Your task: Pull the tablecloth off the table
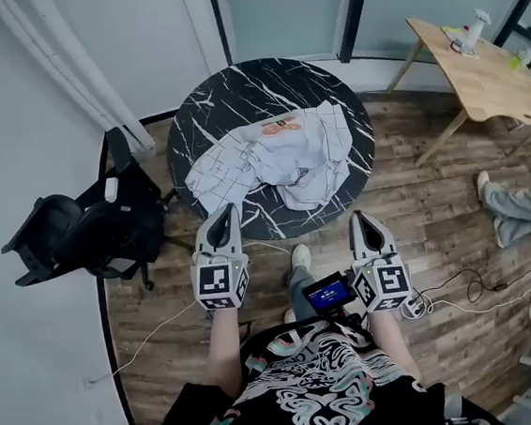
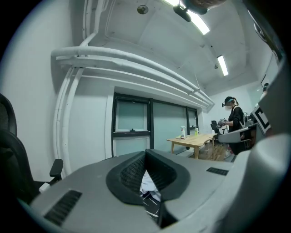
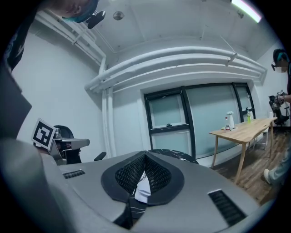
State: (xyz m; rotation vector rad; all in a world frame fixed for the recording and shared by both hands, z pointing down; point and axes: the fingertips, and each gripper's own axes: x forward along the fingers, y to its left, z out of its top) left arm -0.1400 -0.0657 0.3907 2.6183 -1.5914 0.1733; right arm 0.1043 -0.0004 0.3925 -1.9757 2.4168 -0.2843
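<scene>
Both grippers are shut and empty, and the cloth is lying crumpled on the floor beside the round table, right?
Not quite. The left gripper and right gripper are shut and empty, but the cloth lies crumpled on top of the round table, not on the floor beside it. The head view shows this.

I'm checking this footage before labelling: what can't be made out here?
Tablecloth: both gripper views show a sliver; shut jaws hide the rest.
Orange patch on it: head view, too small to identify.
Items on wooden table: head view, too small.
Person at right: head view, cut off by edge.
</scene>
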